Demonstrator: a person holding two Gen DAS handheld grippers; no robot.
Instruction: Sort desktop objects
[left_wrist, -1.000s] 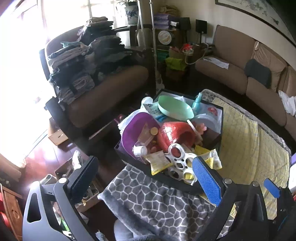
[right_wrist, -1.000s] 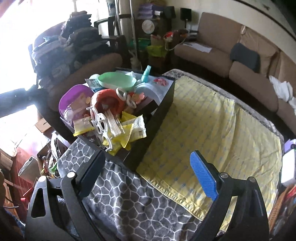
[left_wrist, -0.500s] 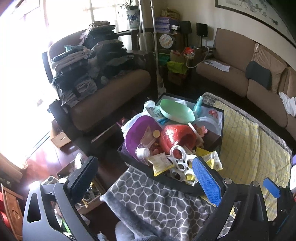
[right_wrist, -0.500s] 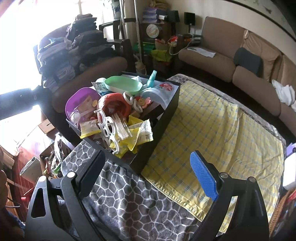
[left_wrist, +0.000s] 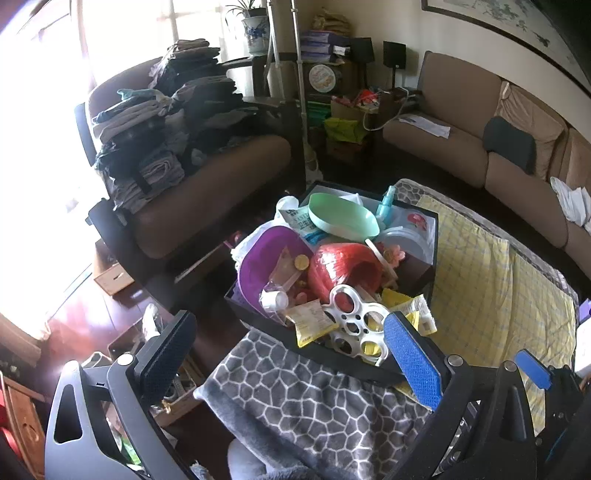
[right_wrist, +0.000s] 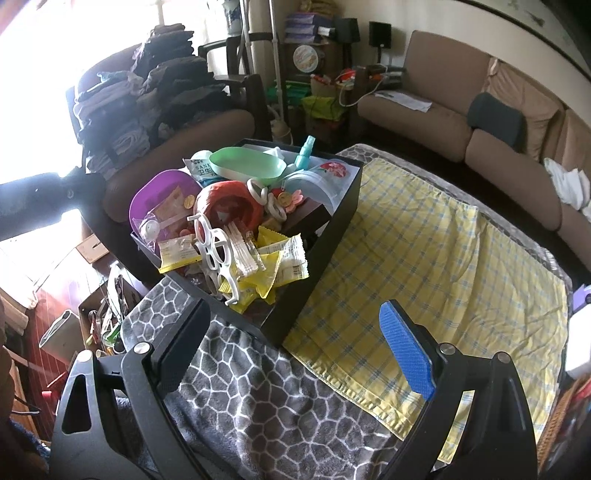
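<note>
A black box (right_wrist: 325, 236) heaped with objects stands on the table: a green bowl (right_wrist: 247, 164), a purple lid (right_wrist: 159, 195), a red mesh bundle (right_wrist: 229, 208), a white ringed holder (right_wrist: 216, 245), yellow snack packets (right_wrist: 273, 262) and a teal spray bottle (right_wrist: 306, 151). The box (left_wrist: 332, 358) also shows in the left wrist view, with the green bowl (left_wrist: 341, 218) and red bundle (left_wrist: 345, 267). My left gripper (left_wrist: 291, 354) is open and empty, just short of the box's near edge. My right gripper (right_wrist: 295, 350) is open and empty, above the blanket before the box.
A grey patterned blanket (right_wrist: 258, 406) and a yellow checked cloth (right_wrist: 424, 258) cover the table. An armchair stacked with folded clothes (left_wrist: 155, 122) stands behind the box. A brown sofa (left_wrist: 480, 147) runs along the right. A crate of tools (right_wrist: 107, 317) sits on the floor at left.
Both grippers have drawn back and up a little, so the box sits farther away and more of the room shows. Both stay open.
</note>
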